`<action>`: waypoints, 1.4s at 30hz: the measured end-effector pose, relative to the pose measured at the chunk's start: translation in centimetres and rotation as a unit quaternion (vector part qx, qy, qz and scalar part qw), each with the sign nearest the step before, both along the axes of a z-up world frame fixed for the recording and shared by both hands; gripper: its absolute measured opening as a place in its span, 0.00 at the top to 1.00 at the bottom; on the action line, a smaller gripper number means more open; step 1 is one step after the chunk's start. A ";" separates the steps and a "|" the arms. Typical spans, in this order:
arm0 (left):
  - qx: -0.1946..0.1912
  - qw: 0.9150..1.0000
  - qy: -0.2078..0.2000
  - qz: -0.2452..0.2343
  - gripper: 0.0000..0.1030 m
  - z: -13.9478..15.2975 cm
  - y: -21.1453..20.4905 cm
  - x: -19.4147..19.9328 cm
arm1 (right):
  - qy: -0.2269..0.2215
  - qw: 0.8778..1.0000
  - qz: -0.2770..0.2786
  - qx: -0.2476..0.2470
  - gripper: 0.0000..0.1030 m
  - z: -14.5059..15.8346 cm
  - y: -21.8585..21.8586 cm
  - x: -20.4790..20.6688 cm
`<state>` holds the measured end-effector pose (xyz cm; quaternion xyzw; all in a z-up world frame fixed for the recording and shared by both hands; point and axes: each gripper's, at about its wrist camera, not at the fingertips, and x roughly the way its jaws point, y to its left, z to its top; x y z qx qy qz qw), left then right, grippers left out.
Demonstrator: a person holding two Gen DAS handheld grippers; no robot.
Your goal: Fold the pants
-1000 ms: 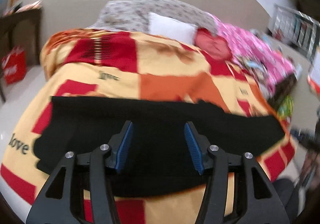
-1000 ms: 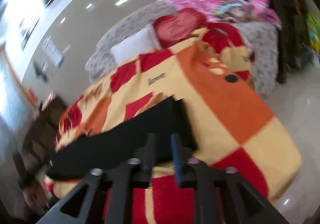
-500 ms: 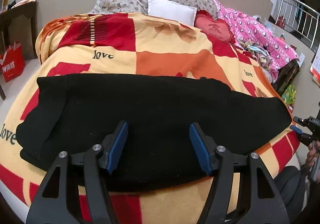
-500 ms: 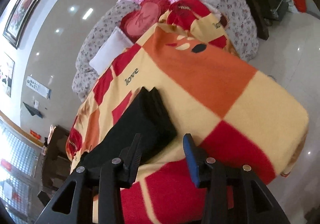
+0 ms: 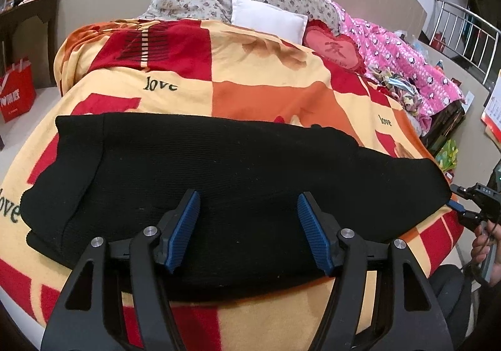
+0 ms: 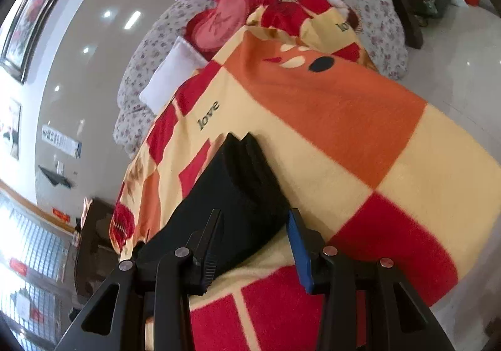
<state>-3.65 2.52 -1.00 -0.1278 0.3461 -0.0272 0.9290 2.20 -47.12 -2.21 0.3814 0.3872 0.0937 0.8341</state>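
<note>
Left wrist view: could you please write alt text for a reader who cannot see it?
Black pants lie spread lengthwise across a red, orange and yellow checked blanket on a bed. The open left gripper hovers over their near edge. A white pillow and a red heart cushion lie behind.

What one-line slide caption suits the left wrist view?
Open left gripper above long black knit pants lying folded lengthwise across a red, orange and yellow checked blanket.

Left gripper [image 5: 247, 227] and right gripper [image 6: 255, 244]: black angular linkage arms joined by round silver screws, each finger faced with a ribbed blue pad [image 5: 308, 235].
</note>
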 end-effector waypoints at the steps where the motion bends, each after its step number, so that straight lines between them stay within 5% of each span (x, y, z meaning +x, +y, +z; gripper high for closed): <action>1: 0.000 1.000 0.000 0.000 0.37 0.0 0.0 0.0 | -0.004 1.000 0.003 -0.003 0.62 0.0 0.1 0.0; 17: 0.000 1.000 -0.001 0.000 0.37 0.0 0.0 0.0 | -0.043 0.996 0.004 -0.075 0.64 0.3 1.2 0.1; 23: -0.009 1.000 0.000 -0.001 0.37 -0.1 0.1 0.0 | -0.052 0.997 0.008 -0.064 0.64 0.0 0.9 0.0; 26: -0.029 1.000 -0.003 -0.011 0.28 -0.1 0.4 0.0 | -0.052 0.996 0.011 -0.071 0.64 0.0 1.1 0.0; 34: -0.030 0.999 -0.014 -0.010 0.23 -0.1 0.1 0.0 | -0.042 0.998 -0.014 -0.051 0.89 -0.8 0.0 -0.2; 42: -0.048 0.999 -0.023 -0.011 0.23 -0.1 0.3 -0.3 | -0.045 0.998 -0.014 -0.048 0.92 -0.7 -0.1 -0.3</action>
